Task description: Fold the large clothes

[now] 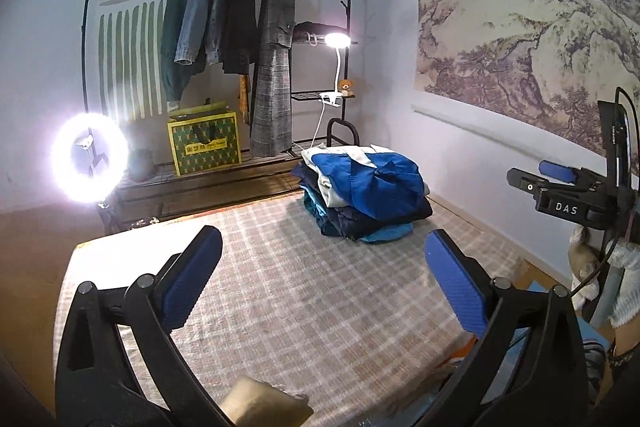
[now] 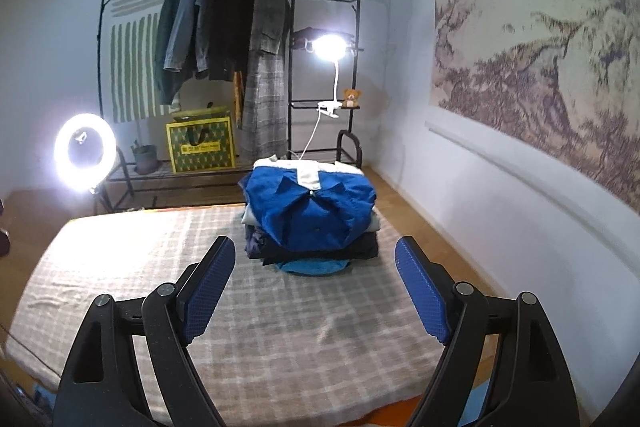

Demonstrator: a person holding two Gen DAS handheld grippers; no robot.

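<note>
A stack of folded clothes (image 1: 362, 193), topped by a blue and white jacket, sits at the far end of the checked bed cover (image 1: 304, 307). It also shows in the right wrist view (image 2: 312, 217), straight ahead of my right gripper. My left gripper (image 1: 323, 275) is open and empty above the cover, short of the stack. My right gripper (image 2: 315, 285) is open and empty, its blue pads just short of the stack. The right gripper also shows from the side at the right edge of the left wrist view (image 1: 560, 187).
A black clothes rack (image 1: 224, 39) with several hanging coats stands behind the bed. A ring light (image 1: 91, 163) glows at the left, a clip lamp (image 1: 338, 41) on the rack's shelves. A yellow bag (image 1: 204, 145) sits under the coats. A wall with a landscape mural (image 1: 528, 39) runs along the right.
</note>
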